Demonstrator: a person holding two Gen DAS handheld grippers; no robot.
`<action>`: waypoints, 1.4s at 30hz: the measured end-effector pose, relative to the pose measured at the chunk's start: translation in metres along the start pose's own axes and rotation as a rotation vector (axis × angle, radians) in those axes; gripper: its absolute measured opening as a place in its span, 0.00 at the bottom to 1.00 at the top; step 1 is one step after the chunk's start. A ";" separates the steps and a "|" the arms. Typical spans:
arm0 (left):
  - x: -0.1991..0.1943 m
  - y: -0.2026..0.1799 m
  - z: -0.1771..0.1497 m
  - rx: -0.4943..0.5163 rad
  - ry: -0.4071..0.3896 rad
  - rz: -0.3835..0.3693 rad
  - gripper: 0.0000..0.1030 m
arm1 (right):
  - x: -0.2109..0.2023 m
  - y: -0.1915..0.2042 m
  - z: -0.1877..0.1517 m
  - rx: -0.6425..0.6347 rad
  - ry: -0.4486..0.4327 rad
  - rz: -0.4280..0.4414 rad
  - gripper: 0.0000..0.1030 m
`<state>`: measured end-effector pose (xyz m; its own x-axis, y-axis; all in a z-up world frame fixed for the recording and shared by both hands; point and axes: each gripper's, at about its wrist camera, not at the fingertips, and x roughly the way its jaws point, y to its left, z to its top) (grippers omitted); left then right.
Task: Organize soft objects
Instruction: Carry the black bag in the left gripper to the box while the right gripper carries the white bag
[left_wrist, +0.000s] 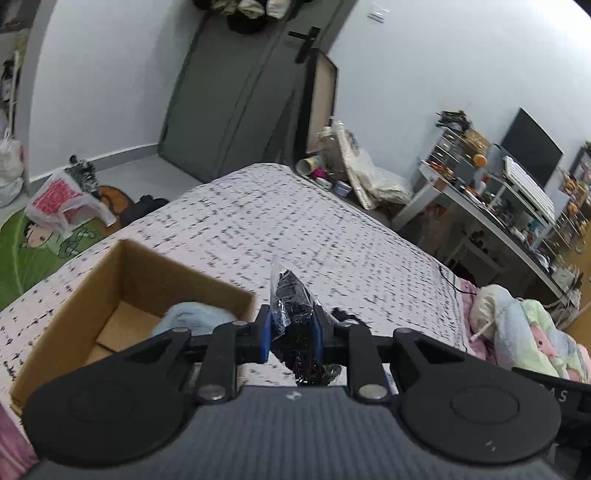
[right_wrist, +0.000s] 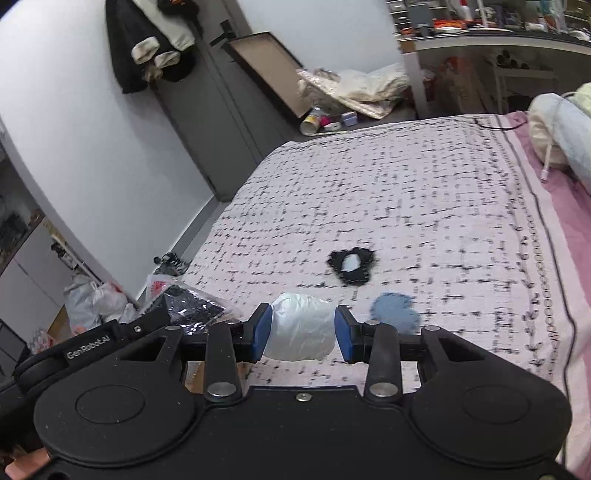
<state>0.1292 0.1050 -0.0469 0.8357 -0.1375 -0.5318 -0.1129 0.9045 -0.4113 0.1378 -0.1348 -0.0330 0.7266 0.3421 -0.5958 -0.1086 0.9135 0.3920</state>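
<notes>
My left gripper (left_wrist: 291, 328) is shut on a clear plastic packet of black fabric (left_wrist: 291, 306), held above the bed just right of an open cardboard box (left_wrist: 74, 306). A light blue cloth (left_wrist: 199, 317) lies inside the box. My right gripper (right_wrist: 303, 330) is shut on a white plastic-wrapped soft roll (right_wrist: 301, 328) above the bed. On the bedspread ahead lie a black fabric piece with a pale centre (right_wrist: 352, 266) and a blue fuzzy piece (right_wrist: 395, 314). The left gripper with its black packet (right_wrist: 192, 310) shows at the left of the right wrist view.
The bed (left_wrist: 277, 221) has a white spread with black dashes and a pink edge. Folded bedding (left_wrist: 524, 332) lies at its right. Bags and clutter (left_wrist: 62, 203) cover the floor at left; a crowded desk (left_wrist: 498, 206) stands at right. A grey door (left_wrist: 236, 92) is behind.
</notes>
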 end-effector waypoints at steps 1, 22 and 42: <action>0.000 0.006 0.002 -0.010 -0.001 0.003 0.20 | 0.003 0.005 -0.001 -0.005 0.006 0.004 0.36; -0.005 0.100 0.012 -0.195 -0.049 0.121 0.21 | 0.053 0.099 -0.013 -0.093 0.069 0.092 0.36; -0.019 0.108 0.018 -0.233 -0.114 0.169 0.47 | 0.064 0.127 -0.033 -0.119 0.170 0.156 0.55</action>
<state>0.1104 0.2122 -0.0680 0.8478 0.0650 -0.5264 -0.3648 0.7917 -0.4899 0.1478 0.0107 -0.0442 0.5715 0.5041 -0.6475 -0.2968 0.8626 0.4096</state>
